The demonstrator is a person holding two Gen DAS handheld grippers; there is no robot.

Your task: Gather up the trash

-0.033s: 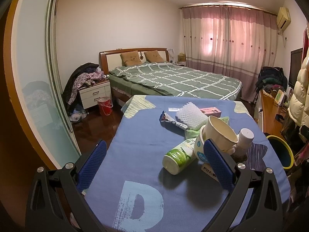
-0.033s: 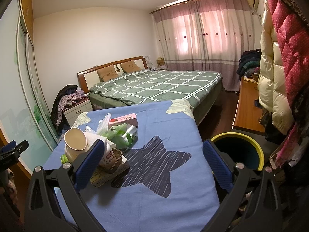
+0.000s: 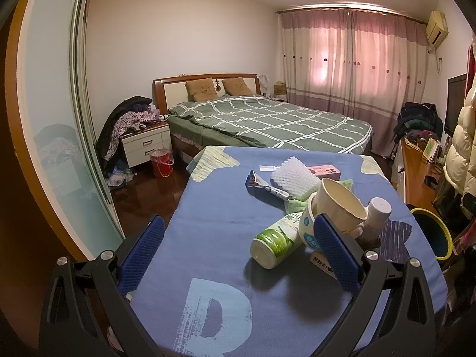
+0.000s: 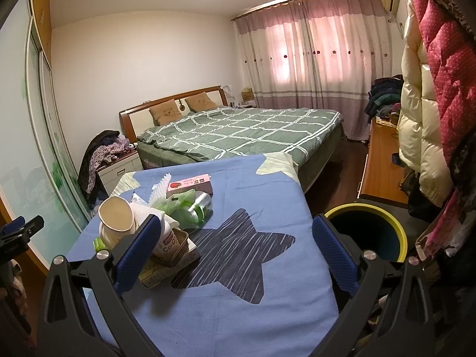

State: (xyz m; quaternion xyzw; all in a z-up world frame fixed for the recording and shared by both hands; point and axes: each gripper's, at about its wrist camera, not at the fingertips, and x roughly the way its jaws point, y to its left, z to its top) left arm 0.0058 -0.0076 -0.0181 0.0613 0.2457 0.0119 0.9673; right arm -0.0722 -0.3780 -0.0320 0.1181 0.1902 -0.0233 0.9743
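Observation:
A pile of trash lies on the blue-cloth table: a green-and-white bottle on its side, a tilted paper cup, a white-capped bottle, white foam netting, a pink box and a wrapper. My left gripper is open and empty, just before the pile. My right gripper is open and empty over the star print; the cup and pink box lie to its left. A yellow-rimmed bin stands at the table's right.
A green-quilted bed lies beyond the table. A nightstand with clothes and a red bucket stand at the left. A wooden desk and hanging coats line the right side. A sliding wardrobe door is at the left.

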